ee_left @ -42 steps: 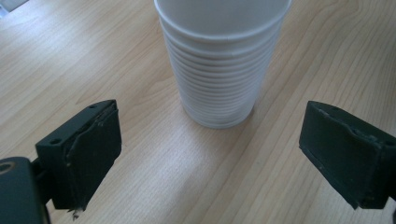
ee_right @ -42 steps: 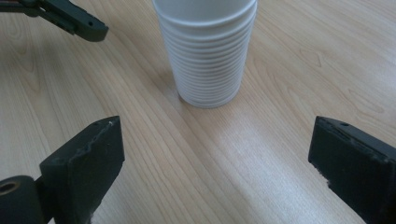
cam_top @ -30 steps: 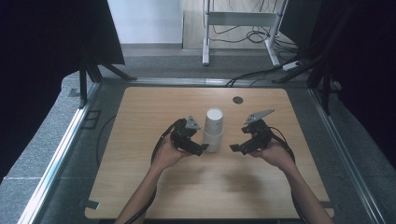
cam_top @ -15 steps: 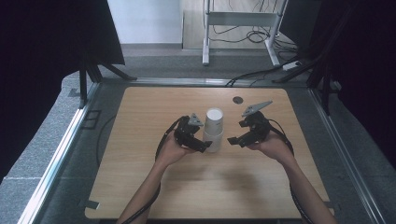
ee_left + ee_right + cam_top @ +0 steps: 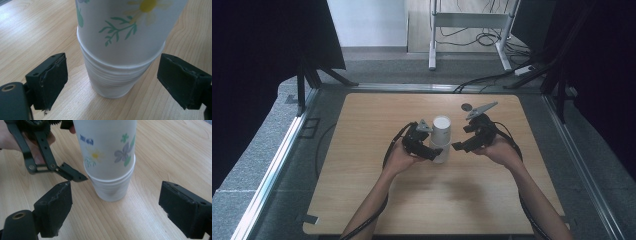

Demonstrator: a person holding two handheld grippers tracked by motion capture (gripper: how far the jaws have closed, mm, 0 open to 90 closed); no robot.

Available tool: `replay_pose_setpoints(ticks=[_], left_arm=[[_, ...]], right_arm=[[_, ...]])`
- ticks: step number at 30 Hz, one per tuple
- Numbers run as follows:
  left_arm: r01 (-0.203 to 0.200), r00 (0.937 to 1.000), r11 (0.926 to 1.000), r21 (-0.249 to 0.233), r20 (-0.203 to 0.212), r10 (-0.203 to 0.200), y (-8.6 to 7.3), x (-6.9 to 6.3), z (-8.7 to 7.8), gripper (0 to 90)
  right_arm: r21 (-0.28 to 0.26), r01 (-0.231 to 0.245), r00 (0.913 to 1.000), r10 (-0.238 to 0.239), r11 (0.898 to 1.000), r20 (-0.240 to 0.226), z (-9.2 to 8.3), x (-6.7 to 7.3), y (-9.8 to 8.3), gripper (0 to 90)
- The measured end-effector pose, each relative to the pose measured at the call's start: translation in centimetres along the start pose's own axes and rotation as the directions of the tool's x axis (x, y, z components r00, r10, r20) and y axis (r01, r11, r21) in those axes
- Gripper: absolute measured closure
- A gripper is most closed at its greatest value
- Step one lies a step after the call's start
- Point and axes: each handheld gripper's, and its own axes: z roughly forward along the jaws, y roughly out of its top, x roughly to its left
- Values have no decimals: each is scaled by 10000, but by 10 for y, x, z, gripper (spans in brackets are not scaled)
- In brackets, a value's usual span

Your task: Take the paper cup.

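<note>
While both tongs stand apart with nothing pressed between their pads, a stack of white paper cups [image 5: 441, 137] printed with flowers stands upright near the middle of the pale wooden desk [image 5: 362, 200], between the two hands. Left tongs [image 5: 432, 154] sit at the foot of the stack, their black pads flanking the lowest cup in the left gripper view [image 5: 117, 77] without touching it, and have just been closing. Right tongs [image 5: 458, 146] hover just beside the stack, the cups ahead of the gap [image 5: 110, 162], and have likewise been closing.
</note>
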Motion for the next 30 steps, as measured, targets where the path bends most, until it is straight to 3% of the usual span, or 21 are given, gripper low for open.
replay_pose_setpoints(ticks=[5,19,30], left_arm=[[116,9998,9998,-165,152,-113,1,0,2,136],[-25,9998,9998,-185,174,28,1,-1,4,174],[-64,9997,9996,-284,232,70,0,-2,4,223]], right_arm=[[36,161,9999,-161,9999,-19,2,1,9,132],[38,315,9995,-315,9995,-1,3,2,36,138],[75,458,9988,-457,9989,-150,18,4,50,141]])
